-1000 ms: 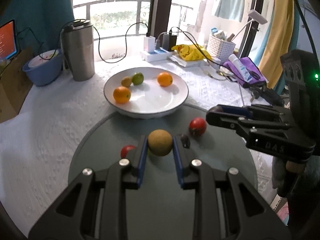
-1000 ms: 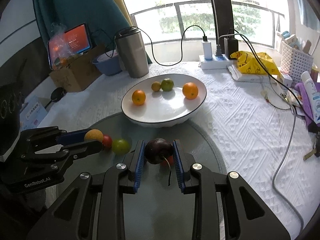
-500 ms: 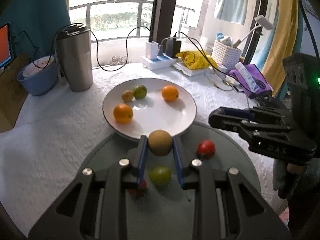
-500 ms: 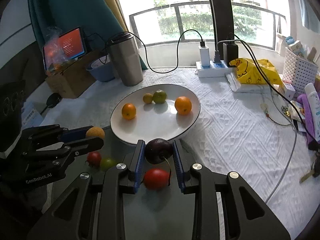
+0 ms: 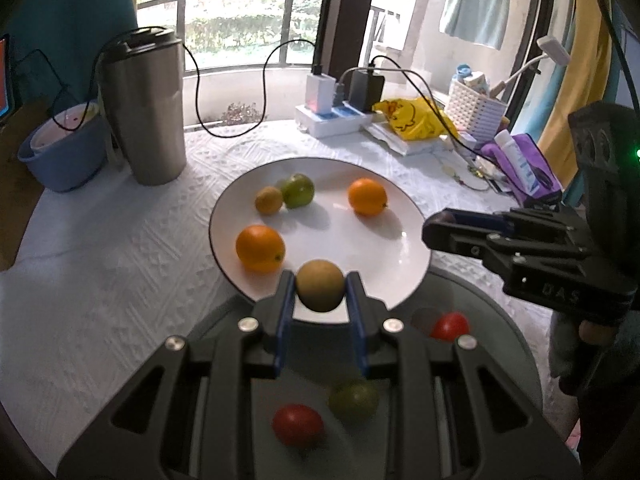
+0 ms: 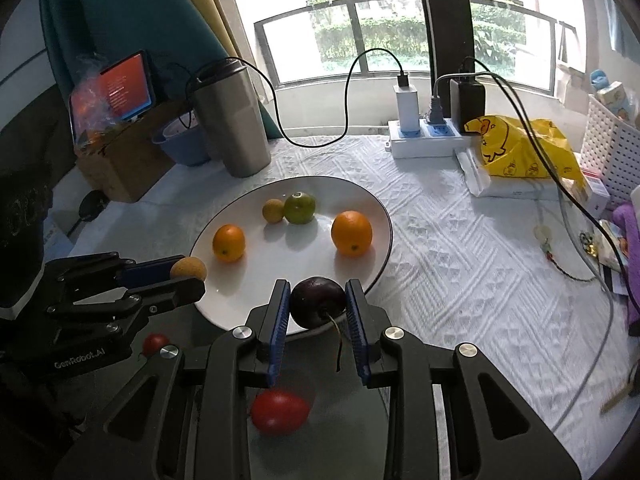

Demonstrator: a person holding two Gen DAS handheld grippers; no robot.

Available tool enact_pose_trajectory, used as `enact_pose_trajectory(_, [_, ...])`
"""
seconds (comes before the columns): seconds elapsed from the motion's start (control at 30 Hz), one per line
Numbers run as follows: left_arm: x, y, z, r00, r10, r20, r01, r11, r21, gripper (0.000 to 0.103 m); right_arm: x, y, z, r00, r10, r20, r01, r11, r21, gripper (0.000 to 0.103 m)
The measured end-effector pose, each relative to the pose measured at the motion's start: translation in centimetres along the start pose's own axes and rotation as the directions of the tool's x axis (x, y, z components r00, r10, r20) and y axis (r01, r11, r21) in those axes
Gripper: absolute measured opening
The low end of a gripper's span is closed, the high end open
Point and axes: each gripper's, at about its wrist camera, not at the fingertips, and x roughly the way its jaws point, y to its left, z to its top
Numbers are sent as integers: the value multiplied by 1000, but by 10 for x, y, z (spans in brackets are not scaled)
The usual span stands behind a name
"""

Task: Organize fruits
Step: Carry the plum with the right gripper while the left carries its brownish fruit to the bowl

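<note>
Gripping round tan-brown fruit, left gripper hangs over near rim of white round plate. Right gripper clamped on dark purple plum, also over rim. Blurry red tomato below, half hidden by fingers.

Daylight fills the room we see.
A railed window spans the top; a teal curtain hangs upper left.

Tan fruit – dark plum – above plate
</note>
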Motion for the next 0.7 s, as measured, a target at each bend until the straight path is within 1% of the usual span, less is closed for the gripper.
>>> enact_pose_trajectory(0.23, [14,7,5,1000,-1,-17,1,1000,-1,26,18,-4,10,1000,3,-12,-3,1000,-9,30])
enact_pose_trajectory(0.43, [23,13,7,999,2,-32,-3,1000,-20,26,32,-8,13,999,7,-35,-7,1000,-9,30])
enact_pose_trajectory(0.7, [27,15,6,998,-6,-57,4,999,-34,27,37,-9,13,999,1,-41,-1,1000,1,30])
